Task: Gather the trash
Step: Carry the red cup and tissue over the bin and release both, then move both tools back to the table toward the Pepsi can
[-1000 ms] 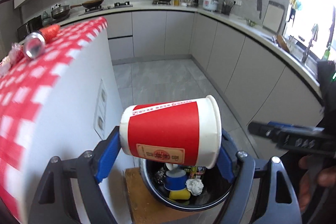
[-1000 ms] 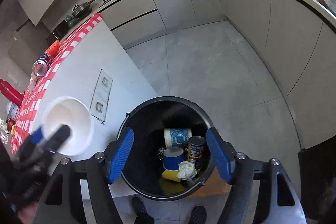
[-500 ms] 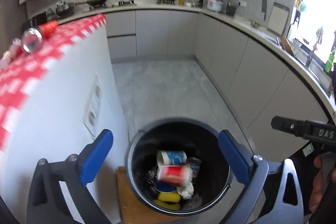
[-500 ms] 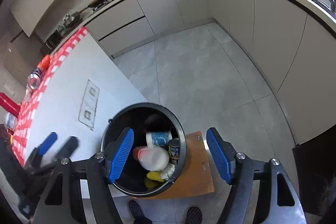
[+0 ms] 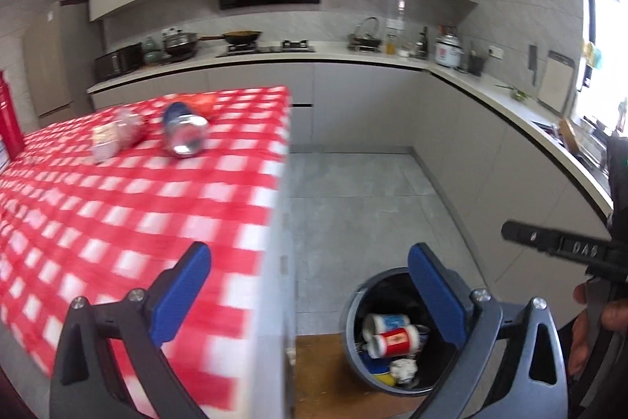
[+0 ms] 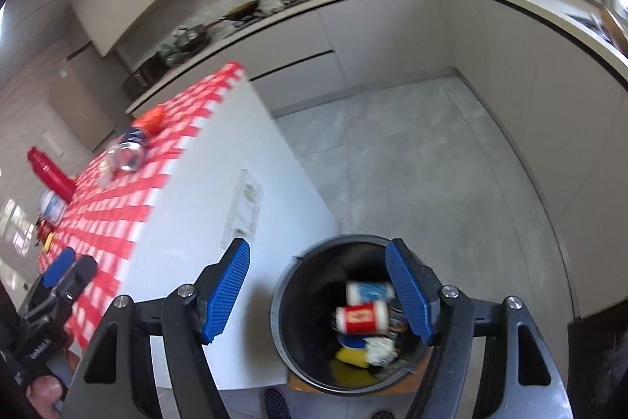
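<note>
The red paper cup (image 5: 394, 340) lies on its side in the dark round bin (image 5: 350, 336) on the floor, on top of other trash. My left gripper (image 5: 310, 297) is open and empty, high over the table's edge. On the red checked tablecloth (image 5: 98, 222) lie a metal can (image 5: 184, 134), a clear wrapper (image 5: 114, 136) and an orange item (image 5: 200, 99). My right gripper (image 6: 318, 295) is open and empty above the bin (image 6: 341, 242), where the cup (image 6: 363, 317) shows again. The can (image 6: 129, 154) lies far up the table.
The bin stands on a wooden board (image 5: 318, 372) against the white side of the table (image 6: 219, 183). A red bottle (image 6: 49, 171) stands at the table's far left. Grey floor tiles (image 6: 412, 163) run to the L-shaped kitchen cabinets (image 5: 471, 128).
The left gripper let go of the red paper cup, which dropped into the bin. Both grippers then rose, and the left view swung up onto the table top.
</note>
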